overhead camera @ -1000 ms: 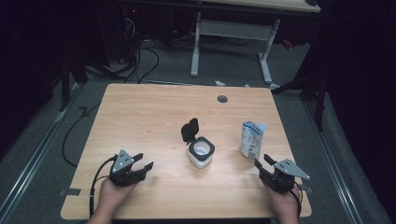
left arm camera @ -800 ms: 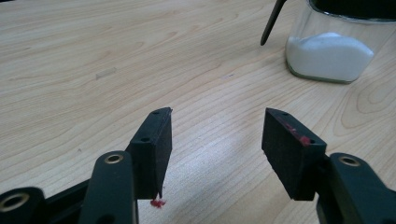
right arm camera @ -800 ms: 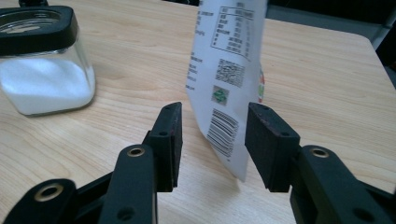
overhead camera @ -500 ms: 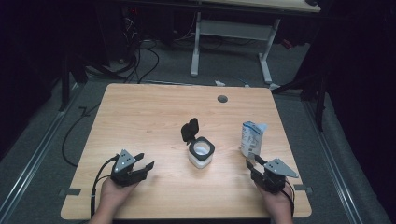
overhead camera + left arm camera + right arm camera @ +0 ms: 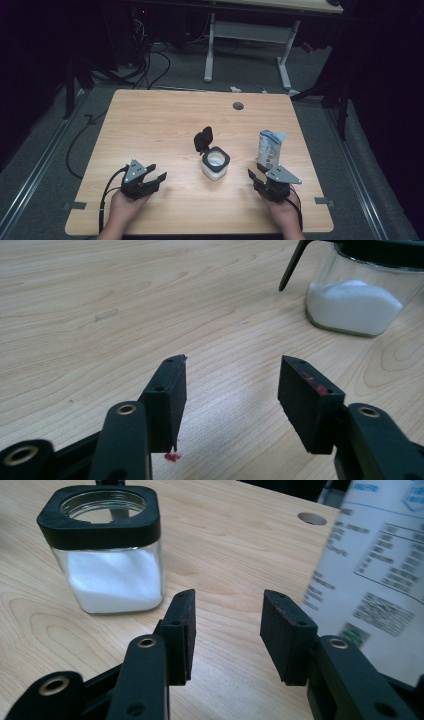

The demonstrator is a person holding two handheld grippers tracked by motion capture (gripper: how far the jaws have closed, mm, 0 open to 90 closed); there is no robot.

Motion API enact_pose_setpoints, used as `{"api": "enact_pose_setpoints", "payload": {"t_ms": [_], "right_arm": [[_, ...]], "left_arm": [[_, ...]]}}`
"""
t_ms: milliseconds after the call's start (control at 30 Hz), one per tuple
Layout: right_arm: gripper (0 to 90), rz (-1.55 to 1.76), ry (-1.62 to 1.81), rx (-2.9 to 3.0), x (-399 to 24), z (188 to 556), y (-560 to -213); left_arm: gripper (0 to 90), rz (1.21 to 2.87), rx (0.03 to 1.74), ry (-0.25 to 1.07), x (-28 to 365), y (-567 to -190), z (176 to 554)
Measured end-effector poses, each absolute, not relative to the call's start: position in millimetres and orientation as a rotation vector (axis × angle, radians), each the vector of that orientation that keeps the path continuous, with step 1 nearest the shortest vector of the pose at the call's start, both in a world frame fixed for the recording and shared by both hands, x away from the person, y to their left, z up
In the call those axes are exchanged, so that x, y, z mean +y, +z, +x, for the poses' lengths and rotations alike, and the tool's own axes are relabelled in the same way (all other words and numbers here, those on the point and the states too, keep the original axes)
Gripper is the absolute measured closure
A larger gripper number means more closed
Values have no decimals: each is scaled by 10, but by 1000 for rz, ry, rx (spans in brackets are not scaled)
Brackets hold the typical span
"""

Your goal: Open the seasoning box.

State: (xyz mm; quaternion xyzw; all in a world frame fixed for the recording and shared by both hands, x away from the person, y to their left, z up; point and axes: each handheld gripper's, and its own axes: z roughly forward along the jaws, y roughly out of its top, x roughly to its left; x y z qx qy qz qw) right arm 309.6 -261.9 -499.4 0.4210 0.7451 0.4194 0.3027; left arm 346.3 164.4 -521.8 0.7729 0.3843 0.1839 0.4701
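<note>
The paper carton (image 5: 270,147), right of centre, should be gripped mid-body by the right gripper (image 5: 262,181), jaws apart and empty, recently narrowed; the left gripper (image 5: 156,178) is also held apart.

I can read no word or number anywhere here. The only print stands on the white and blue carton (image 5: 380,580) just beside my right gripper (image 5: 227,630): blocks of small black lettering, a boxed panel like a table, a dark speckled square like a scan code and a small green mark under it, all too blurred to make out. From above, the carton (image 5: 270,147) shows blue patches, unreadable too.
</note>
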Motion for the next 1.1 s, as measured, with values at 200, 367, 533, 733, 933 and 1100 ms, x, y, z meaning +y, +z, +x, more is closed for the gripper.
{"api": "enact_pose_setpoints", "payload": {"t_ms": [200,367,533,733,933,1100], "right_arm": [[581,1116,1122,1986,-2528,3184,-4940],[582,1099,1132,1985,-2432,3256,-4894],[586,1092,1121,2011,-2373,3257,-4973],[593,1095,1111,2035,-2382,3213,-5051],[591,1101,1114,2046,-2385,3219,-5102],[579,1107,1103,2055,-2359,3209,-5140]], "left_arm": [[417,1902,953,468,1608,-5218,3461],[423,1890,947,459,1575,-5216,3456],[418,1888,949,446,1537,-5225,3458],[418,1881,960,429,1481,-5244,3481],[427,1881,949,428,1473,-5238,3477],[431,1854,946,416,1479,-5227,3486]]}}
